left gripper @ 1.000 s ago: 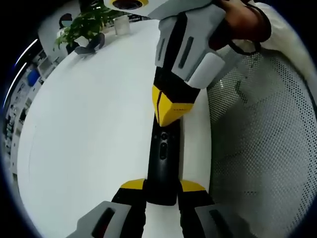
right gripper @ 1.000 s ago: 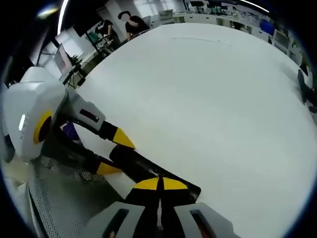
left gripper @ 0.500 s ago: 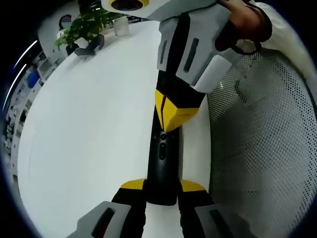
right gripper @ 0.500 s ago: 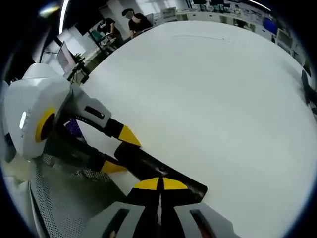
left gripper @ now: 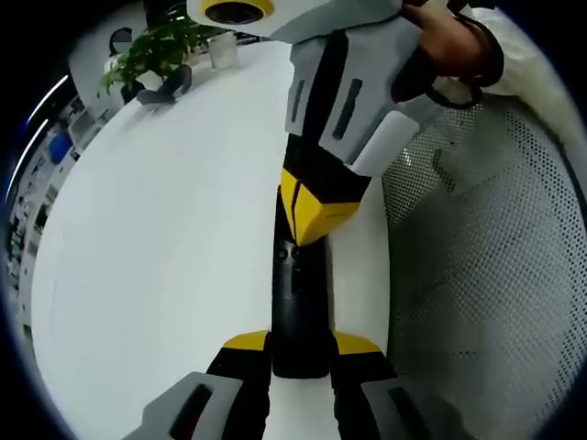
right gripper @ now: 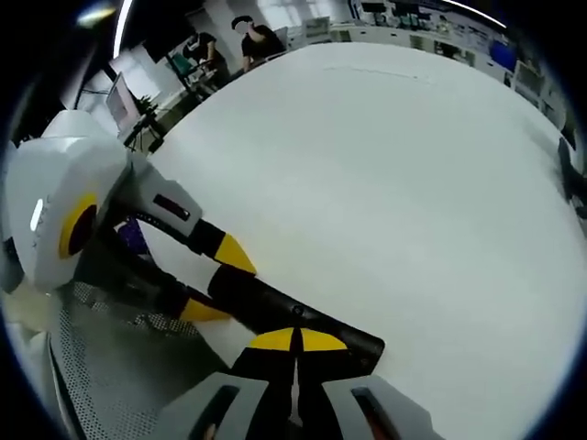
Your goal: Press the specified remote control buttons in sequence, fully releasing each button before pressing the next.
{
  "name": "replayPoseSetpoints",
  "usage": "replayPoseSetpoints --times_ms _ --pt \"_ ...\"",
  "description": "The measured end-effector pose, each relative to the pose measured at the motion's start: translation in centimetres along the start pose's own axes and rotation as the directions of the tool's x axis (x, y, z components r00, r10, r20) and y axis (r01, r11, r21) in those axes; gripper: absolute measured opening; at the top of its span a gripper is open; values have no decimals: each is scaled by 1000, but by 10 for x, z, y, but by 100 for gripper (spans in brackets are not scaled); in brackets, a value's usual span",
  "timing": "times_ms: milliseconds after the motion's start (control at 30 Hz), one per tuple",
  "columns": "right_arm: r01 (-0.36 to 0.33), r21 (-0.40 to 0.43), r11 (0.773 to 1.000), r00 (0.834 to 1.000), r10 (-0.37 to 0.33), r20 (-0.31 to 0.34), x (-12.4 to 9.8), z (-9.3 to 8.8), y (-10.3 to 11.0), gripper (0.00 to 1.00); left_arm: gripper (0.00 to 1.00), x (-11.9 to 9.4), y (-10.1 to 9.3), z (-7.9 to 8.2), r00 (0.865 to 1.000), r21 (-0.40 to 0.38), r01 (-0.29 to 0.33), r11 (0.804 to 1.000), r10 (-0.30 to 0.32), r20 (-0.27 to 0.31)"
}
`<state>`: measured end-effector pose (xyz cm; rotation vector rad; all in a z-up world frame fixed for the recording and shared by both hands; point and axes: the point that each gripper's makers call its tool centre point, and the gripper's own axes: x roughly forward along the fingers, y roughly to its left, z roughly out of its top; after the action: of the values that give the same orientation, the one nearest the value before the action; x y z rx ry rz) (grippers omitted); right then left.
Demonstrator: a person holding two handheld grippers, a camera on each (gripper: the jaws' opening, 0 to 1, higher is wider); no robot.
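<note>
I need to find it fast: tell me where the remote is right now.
In the left gripper view the remote lies near the table's edge, clamped by the left gripper, the right gripper on its buttons.

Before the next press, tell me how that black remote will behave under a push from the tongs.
The remote looks like a stiff slim bar, so it probably won't flex. The left tongs clamp its near end, so it should hold steady as the shut right tongs bear on its buttons. Its far end lies over the white table, so tipping seems unlikely.
</note>
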<state>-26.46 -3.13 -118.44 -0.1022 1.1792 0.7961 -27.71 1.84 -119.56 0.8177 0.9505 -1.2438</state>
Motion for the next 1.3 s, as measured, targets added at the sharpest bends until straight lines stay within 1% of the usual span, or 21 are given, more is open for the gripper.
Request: replayPoseSetpoints --times_ms 267,467,733,967,1100,1300 --pt "-23 46 999 999 22 29 -3 0 2 0 23 0 0 0 1000 -1 3 1000 -3 -13" --pt "1 39 999 1000 -1 5 -6 -4 -1 0 23 0 0 0 1000 0 5 1000 -5 -7" --pt "0 52 999 1000 1 -8 -8 -10 -2 0 23 0 0 0 1000 2 1 1000 -1 -3" --pt "2 51 999 1000 -1 -20 -8 -11 -3 0 23 0 0 0 1000 11 5 1000 -5 -3" --pt "10 33 999 1000 -9 -29 -7 -12 -2 0 23 0 0 0 1000 18 7 1000 -7 -11" --pt "4 49 999 1000 -3 -31 -7 -12 -3 0 23 0 0 0 1000 23 8 1000 -8 -13"
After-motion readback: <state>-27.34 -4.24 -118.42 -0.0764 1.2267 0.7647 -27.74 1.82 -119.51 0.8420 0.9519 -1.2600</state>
